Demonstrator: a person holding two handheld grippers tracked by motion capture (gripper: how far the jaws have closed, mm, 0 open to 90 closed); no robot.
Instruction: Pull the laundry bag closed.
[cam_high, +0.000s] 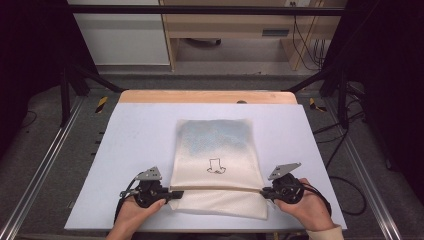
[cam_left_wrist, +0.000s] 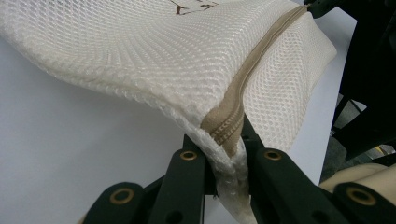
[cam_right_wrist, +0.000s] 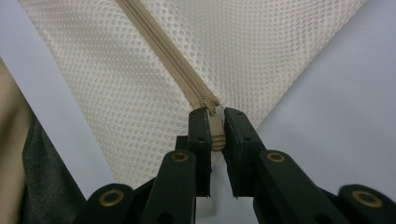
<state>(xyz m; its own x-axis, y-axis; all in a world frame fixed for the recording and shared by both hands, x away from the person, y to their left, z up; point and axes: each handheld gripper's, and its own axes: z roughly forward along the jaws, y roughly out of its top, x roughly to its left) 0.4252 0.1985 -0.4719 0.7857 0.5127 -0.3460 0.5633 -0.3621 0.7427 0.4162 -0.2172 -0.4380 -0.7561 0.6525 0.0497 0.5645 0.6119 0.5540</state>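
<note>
Mesh bag (cam_high: 216, 155) lies flat on the bench (cam_high: 135, 135); left hand-held gripper (cam_high: 172, 194) pinches its zipper (cam_left_wrist: 233, 112) end, anchoring it, while right hand-held gripper (cam_right_wrist: 215, 128) pinches the pull, likely to slide it.

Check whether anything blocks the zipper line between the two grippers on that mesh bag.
Nothing visible does. The left gripper clamps one end of the zipper, the right gripper its pull tab; the mesh bag between lies bare on the table.

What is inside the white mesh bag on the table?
Something bluish shows faintly through the far half of the mesh bag. What it is cannot be told, because the mesh covers it and the zipper looks closed.
</note>
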